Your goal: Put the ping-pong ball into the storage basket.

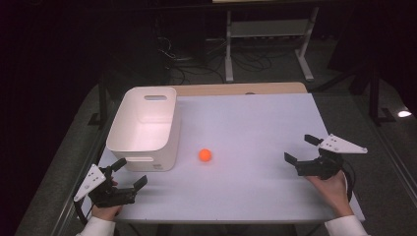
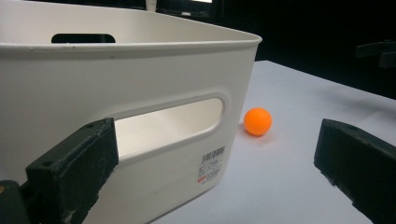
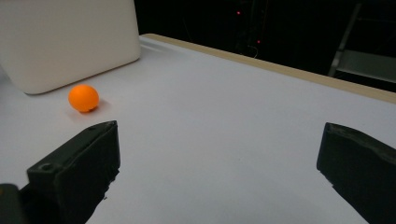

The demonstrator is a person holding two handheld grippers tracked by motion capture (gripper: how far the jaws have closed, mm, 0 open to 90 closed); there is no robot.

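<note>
A small orange ball (image 1: 205, 155) lies on the white table (image 1: 246, 128), just right of a white plastic bin (image 1: 144, 129) with handle slots. My left gripper (image 1: 129, 173) rests open at the table's front left corner, close to the bin's near wall (image 2: 140, 121), with the ball (image 2: 258, 121) ahead and to the right of it. My right gripper (image 1: 300, 148) is open near the right edge, pointing left across the table; the ball (image 3: 83, 98) sits well ahead of its jaws, beside the bin (image 3: 65, 42). Nothing is between either pair of jaws.
The table's far edge shows a tan strip (image 1: 241, 89). Beyond it stand a metal rack (image 1: 268, 34) and loose cables (image 1: 196, 64) on a dark floor. Bare tabletop spreads between the ball and the right gripper.
</note>
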